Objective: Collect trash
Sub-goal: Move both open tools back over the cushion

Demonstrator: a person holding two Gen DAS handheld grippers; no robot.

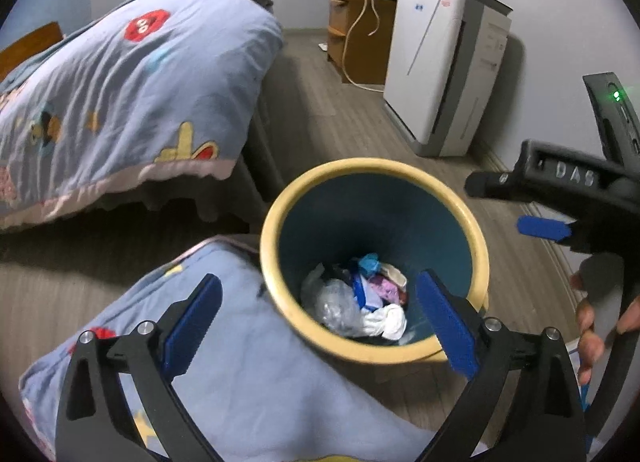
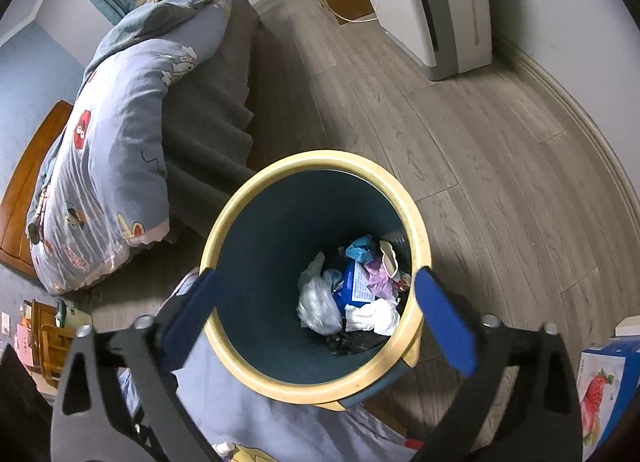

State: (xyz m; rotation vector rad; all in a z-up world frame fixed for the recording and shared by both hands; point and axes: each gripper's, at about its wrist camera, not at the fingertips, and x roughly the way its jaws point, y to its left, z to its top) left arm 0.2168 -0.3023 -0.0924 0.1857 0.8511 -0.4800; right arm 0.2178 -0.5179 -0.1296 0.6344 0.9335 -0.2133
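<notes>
A round trash bin with a yellow rim (image 1: 280,202) (image 2: 224,222) and dark blue inside stands on the wood floor beside the bed. Crumpled trash (image 1: 360,298) (image 2: 356,294) lies at its bottom: clear plastic, white tissue, blue and pink scraps. My left gripper (image 1: 318,296) is open and empty, hovering over the bin's near rim. My right gripper (image 2: 316,290) is open and empty above the bin mouth. It also shows in the left wrist view (image 1: 560,198) at the right, held by a hand.
A bed with a blue cartoon quilt (image 1: 132,90) (image 2: 100,142) lies left. A quilt corner (image 1: 248,374) (image 2: 240,414) hangs by the bin. A white air purifier (image 1: 444,66) (image 2: 440,2) and a wooden cabinet (image 1: 352,34) stand against the wall. A strawberry-printed box (image 2: 600,390) sits right.
</notes>
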